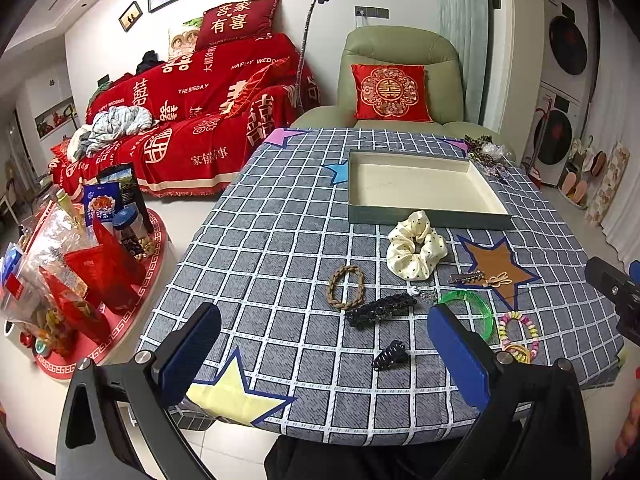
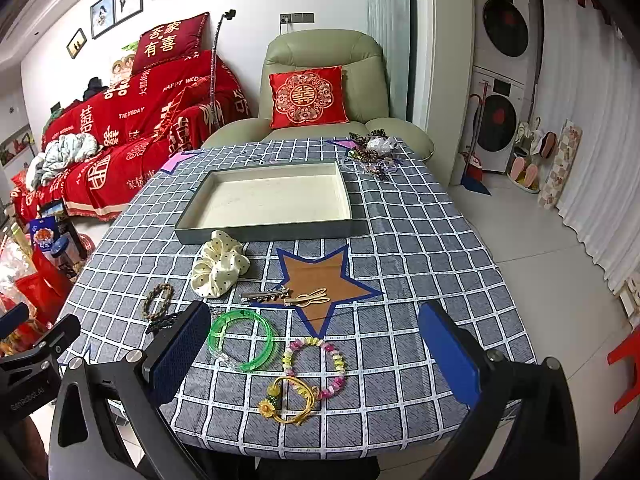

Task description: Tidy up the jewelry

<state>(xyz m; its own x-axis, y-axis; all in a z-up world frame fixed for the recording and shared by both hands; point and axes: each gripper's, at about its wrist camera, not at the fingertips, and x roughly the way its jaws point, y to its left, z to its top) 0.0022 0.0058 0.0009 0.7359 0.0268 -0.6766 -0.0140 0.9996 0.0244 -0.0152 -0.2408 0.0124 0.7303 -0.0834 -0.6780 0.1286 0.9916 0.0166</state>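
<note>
An empty grey tray [image 1: 428,216] [image 2: 272,234] with a cream inside sits mid-table. In front of it lie a cream dotted scrunchie [image 1: 416,250] [image 2: 218,266], a brown braided band [image 1: 347,287] [image 2: 157,300], a black beaded clip [image 1: 380,309], a small black claw clip [image 1: 390,355], metal hair clips [image 1: 478,279] [image 2: 286,296], a green bangle [image 1: 472,312] [image 2: 241,339], a pastel bead bracelet [image 2: 314,364] and a yellow flower hair tie [image 2: 290,398]. My left gripper [image 1: 320,356] is open above the near edge. My right gripper [image 2: 316,360] is open over the bracelets.
A pile of more accessories [image 1: 486,156] [image 2: 372,152] lies at the table's far right corner. A green armchair [image 2: 324,92] stands behind the table, a red-covered sofa [image 1: 192,120] to the left, and a snack-laden side table [image 1: 80,288] near left.
</note>
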